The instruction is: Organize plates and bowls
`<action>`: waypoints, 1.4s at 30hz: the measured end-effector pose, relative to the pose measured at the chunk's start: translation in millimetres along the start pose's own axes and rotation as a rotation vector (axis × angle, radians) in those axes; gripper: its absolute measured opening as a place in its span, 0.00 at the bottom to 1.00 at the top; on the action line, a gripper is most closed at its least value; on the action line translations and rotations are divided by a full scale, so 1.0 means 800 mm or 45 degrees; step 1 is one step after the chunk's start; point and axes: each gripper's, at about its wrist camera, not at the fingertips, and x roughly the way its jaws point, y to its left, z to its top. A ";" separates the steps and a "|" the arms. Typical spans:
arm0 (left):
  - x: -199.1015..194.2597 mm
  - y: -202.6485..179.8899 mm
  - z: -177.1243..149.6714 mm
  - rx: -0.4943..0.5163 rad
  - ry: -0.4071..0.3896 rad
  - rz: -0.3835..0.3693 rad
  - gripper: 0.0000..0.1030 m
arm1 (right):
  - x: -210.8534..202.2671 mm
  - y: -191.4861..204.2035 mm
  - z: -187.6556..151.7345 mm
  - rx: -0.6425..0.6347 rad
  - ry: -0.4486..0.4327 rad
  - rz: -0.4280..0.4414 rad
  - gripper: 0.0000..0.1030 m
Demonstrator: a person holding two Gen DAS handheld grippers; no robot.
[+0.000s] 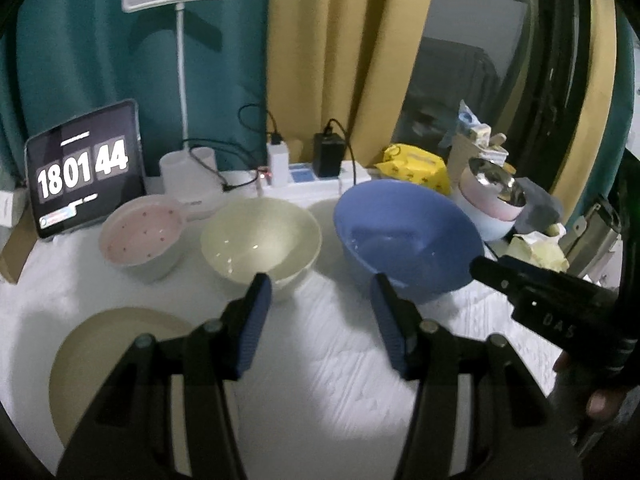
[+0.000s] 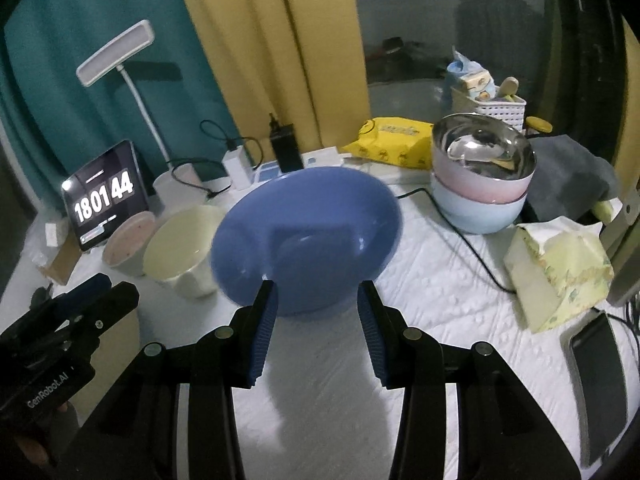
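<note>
Both the left hand-held gripper (image 1: 322, 284) and the right hand-held gripper (image 2: 316, 290) stand spread, pinching nothing. A round blue plastic bowl (image 2: 306, 232) sits on the white table (image 2: 440, 300) just ahead of the right one. A cream ceramic bowl (image 1: 260, 238) sits ahead-left of the left one, a beige round plate (image 1: 100, 344) beneath its left finger.

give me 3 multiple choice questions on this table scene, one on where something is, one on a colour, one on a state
1. Where does the cream bowl stand?
A. between the pink bowl and the blue bowl
B. stacked inside the blue bowl
C. on the beige plate

2. What colour are the pads of the left gripper?
A. red
B. blue
C. white

3. What state is the right gripper in?
A. shut on the blue bowl
B. shut on a spoon
C. open, holding nothing

Answers:
1 A: the left wrist view shows the three bowls in a row, cream in the middle.
2 B: both pads show blue against the black fingers.
3 C: its jaws stand apart with only bare cloth between them, short of the bowl.
</note>
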 end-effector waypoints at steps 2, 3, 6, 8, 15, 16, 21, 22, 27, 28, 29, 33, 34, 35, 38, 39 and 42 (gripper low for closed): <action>0.007 -0.006 0.004 0.005 0.003 -0.006 0.52 | 0.003 -0.005 0.003 0.002 -0.004 -0.004 0.43; 0.010 -0.010 0.005 0.008 0.003 -0.009 0.52 | 0.005 -0.009 0.004 0.003 -0.006 -0.007 0.43; 0.020 -0.017 0.008 0.009 0.009 -0.012 0.52 | 0.010 -0.015 0.008 0.005 -0.008 -0.011 0.43; 0.025 -0.020 0.010 0.006 0.015 -0.013 0.52 | 0.013 -0.018 0.010 0.005 -0.006 -0.014 0.43; 0.042 -0.028 0.016 0.014 0.011 -0.010 0.52 | 0.026 -0.028 0.017 0.010 0.000 -0.033 0.43; 0.045 -0.029 0.016 0.018 0.006 -0.005 0.52 | 0.029 -0.029 0.017 0.010 0.000 -0.039 0.43; 0.059 -0.033 0.017 0.015 0.018 0.001 0.52 | 0.042 -0.035 0.019 0.015 0.015 -0.058 0.43; 0.062 -0.034 0.016 0.016 0.023 0.001 0.52 | 0.045 -0.037 0.018 0.018 0.019 -0.059 0.43; 0.077 -0.039 0.015 0.029 0.046 0.013 0.52 | 0.059 -0.045 0.013 0.035 0.043 -0.067 0.43; 0.080 -0.040 0.015 0.032 0.051 0.014 0.52 | 0.061 -0.046 0.012 0.039 0.047 -0.068 0.43; 0.083 -0.042 0.014 0.038 0.057 0.016 0.52 | 0.065 -0.048 0.011 0.042 0.054 -0.070 0.43; 0.094 -0.047 0.009 0.067 0.073 0.024 0.52 | 0.074 -0.053 0.004 0.056 0.080 -0.068 0.43; 0.097 -0.048 0.007 0.074 0.078 0.033 0.52 | 0.076 -0.054 0.002 0.059 0.083 -0.066 0.43; 0.099 -0.049 0.006 0.079 0.083 0.040 0.52 | 0.078 -0.056 -0.001 0.062 0.090 -0.065 0.43; 0.106 -0.054 0.002 0.122 0.091 0.056 0.51 | 0.084 -0.062 -0.006 0.087 0.107 -0.058 0.34; 0.108 -0.056 0.000 0.133 0.092 0.047 0.47 | 0.085 -0.063 -0.008 0.091 0.114 -0.059 0.30; 0.110 -0.060 -0.003 0.151 0.104 0.032 0.35 | 0.084 -0.062 -0.010 0.089 0.114 -0.049 0.18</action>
